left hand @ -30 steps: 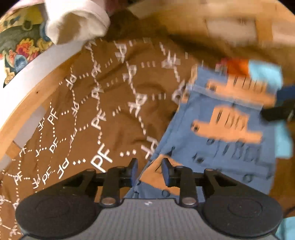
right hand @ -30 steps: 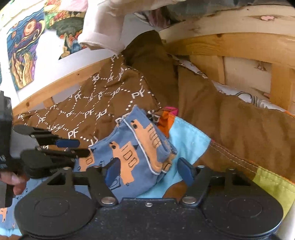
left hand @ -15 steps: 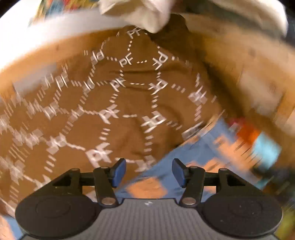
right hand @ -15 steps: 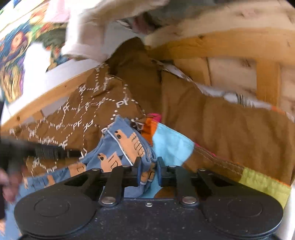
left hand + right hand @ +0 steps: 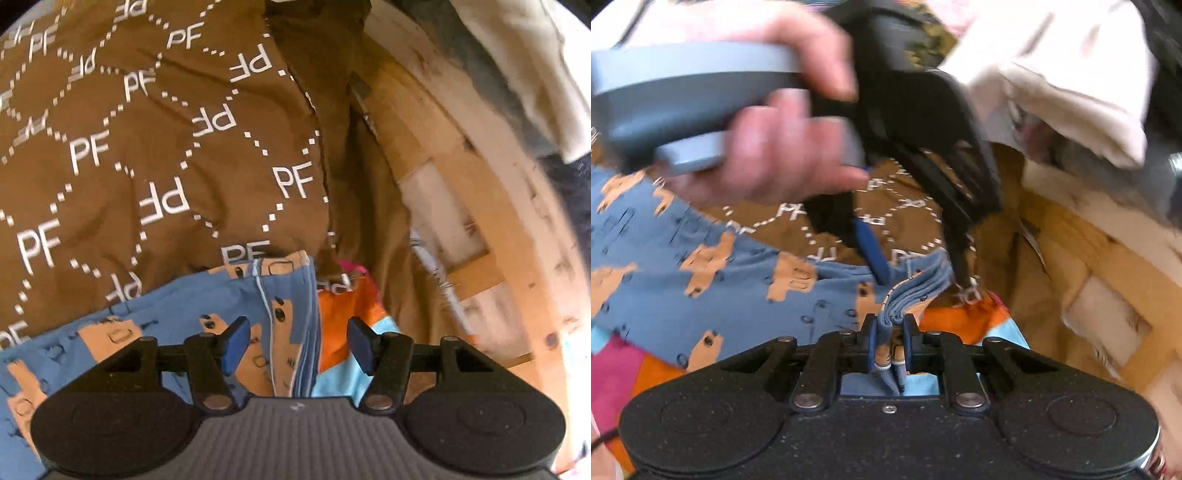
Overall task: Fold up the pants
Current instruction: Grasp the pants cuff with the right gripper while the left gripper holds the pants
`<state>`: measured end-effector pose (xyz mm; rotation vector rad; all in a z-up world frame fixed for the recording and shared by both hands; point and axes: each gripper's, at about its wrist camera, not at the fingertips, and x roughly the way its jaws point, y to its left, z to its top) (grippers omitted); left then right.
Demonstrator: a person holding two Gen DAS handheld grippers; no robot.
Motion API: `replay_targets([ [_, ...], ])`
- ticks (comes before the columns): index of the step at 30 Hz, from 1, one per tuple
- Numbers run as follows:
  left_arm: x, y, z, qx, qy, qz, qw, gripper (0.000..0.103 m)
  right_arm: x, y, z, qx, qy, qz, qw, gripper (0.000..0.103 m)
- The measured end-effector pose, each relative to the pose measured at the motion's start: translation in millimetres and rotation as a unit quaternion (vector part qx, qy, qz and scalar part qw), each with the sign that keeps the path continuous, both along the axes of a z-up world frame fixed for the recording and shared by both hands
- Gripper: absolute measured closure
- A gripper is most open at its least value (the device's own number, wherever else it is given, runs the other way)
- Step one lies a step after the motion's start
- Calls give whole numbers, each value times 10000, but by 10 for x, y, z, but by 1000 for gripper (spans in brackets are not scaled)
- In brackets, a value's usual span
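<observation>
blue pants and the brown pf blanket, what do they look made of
Blue pants: soft matte knit, likely cotton jersey; the hem bunches into thin stacked folds between the right gripper fingers. Brown PF blanket: matte woven-looking cloth, perhaps cotton, with shallow creases and white printed letters; fibre cannot be confirmed.

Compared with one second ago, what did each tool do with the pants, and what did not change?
The right tool, open beside the pants a second ago, has shut on their bunched edge. The left tool, then nearly shut over the cloth, has opened and swung toward that same end, now hovering over the edge. The pants still lie on the brown PF blanket beside the wooden frame.
</observation>
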<state>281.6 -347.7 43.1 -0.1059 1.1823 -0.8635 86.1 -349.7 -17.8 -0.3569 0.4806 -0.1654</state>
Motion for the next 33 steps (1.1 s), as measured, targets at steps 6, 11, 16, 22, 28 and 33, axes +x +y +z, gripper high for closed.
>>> replay_targets([
  [6, -72, -23, 14, 244, -130, 177, 9995, 87, -16, 143, -26, -348, 71, 264, 9990, 89],
  [11, -163, 282, 143, -141, -331, 469, 9983, 94, -60, 216, -18, -511, -14, 406, 9979, 89],
  [16, -212, 786, 181, -732, -169, 953, 9926, 94, -177, 367, 54, -497, -307, 841, 9947, 89],
  [22, -282, 1541, 163, -893, -111, 1291, 9875, 94, -275, 636, 127, -15, -396, 1779, 9833, 89],
  [28, -390, 2122, 42, -795, -216, 1697, 9821, 94, -242, 958, 120, 504, -158, 2430, 9686, 89],
  [33, -419, 2421, -188, -635, -181, 2015, 9773, 94, -210, 1213, 50, 681, 133, 2705, 9602, 89],
])
